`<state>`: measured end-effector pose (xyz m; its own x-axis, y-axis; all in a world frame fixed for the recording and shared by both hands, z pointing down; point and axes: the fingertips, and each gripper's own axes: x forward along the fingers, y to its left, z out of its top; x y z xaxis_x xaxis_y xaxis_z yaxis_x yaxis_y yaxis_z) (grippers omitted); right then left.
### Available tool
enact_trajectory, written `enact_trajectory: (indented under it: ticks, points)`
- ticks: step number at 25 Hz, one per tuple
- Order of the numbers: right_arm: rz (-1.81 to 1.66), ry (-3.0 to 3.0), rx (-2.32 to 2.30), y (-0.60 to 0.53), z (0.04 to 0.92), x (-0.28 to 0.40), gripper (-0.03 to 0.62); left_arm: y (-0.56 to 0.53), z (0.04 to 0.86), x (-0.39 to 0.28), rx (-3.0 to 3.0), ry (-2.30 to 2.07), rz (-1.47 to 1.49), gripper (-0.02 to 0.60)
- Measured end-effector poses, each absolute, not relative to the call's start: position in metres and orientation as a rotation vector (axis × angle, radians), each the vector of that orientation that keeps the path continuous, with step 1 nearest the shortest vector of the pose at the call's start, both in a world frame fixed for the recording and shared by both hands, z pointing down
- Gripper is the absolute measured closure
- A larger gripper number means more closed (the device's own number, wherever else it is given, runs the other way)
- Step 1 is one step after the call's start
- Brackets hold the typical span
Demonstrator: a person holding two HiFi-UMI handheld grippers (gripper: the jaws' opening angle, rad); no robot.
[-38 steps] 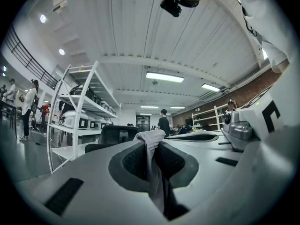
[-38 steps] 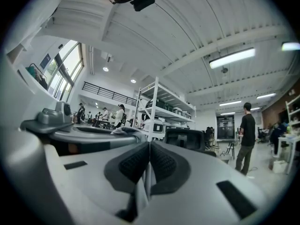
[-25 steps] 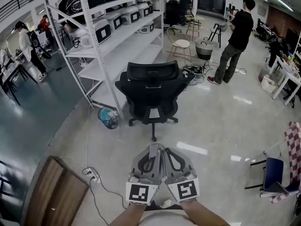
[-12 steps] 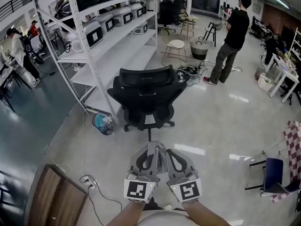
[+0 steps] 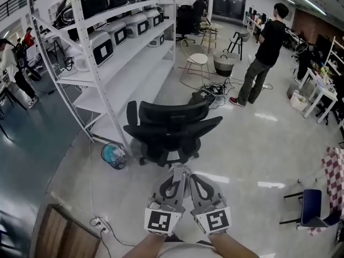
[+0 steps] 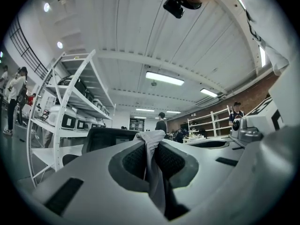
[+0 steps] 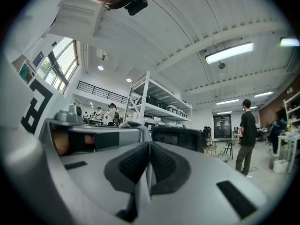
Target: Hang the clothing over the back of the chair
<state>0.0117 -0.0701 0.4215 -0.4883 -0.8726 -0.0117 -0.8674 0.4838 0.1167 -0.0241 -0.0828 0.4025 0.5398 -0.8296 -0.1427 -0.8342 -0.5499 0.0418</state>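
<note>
Head view: the left tongs (image 5: 174, 170) and right tongs (image 5: 189, 173) sit side by side at the bottom centre of the frame, tips almost touching and aimed at the black office chair (image 5: 169, 128) in the middle. Both are clenched on the clothing (image 6: 154, 168), a thin grey fabric. In the left gripper view a bunched fold stands up between the ribbed pads. In the right gripper view only a flat edge shows between pads pressed nearly together.

Gripping the same hem at two close points likely keeps the garment hanging free below, ready to be spread and draped. The chair's back faces the person and sits just beyond the tips, so the garment is not yet over it.

The floor (image 5: 252, 155) is pale, glossy and reflective. White shelving (image 5: 107, 52) loaded with boxes fills the upper left, with a small bin (image 5: 113, 156) at its foot. A person (image 5: 260, 58) stands at the upper right, well apart. A power strip (image 5: 99, 223) and its cable lie at the lower left, and a checked cloth (image 5: 334, 171) hangs at the right edge.
</note>
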Motion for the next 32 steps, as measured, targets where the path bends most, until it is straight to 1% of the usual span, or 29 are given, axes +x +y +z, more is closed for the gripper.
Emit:
enact_trajectory:
  ticks: [9, 16, 26, 32]
  points:
    - [-0.185, -2.649, 1.594, -0.132, 0.408, -0.012, 0.579, -0.139, 0.377, -0.045, -2.739, 1.409, 0.311, 0.546]
    - [-0.17, -2.701, 1.649, -0.179, 0.4, 0.017, 0.579, -0.182, 0.37, -0.044, -2.699, 1.481, 0.306, 0.546]
    - [-0.195, -2.861, 1.467, -0.256, 0.388, 0.04, 0.579, -0.252, 0.323, -0.019, -2.514, 1.571, 0.326, 0.546]
    - [-0.22, -2.864, 1.387, -0.277, 0.389, 0.026, 0.579, -0.285, 0.324, -0.02, -2.496, 1.583, 0.286, 0.546]
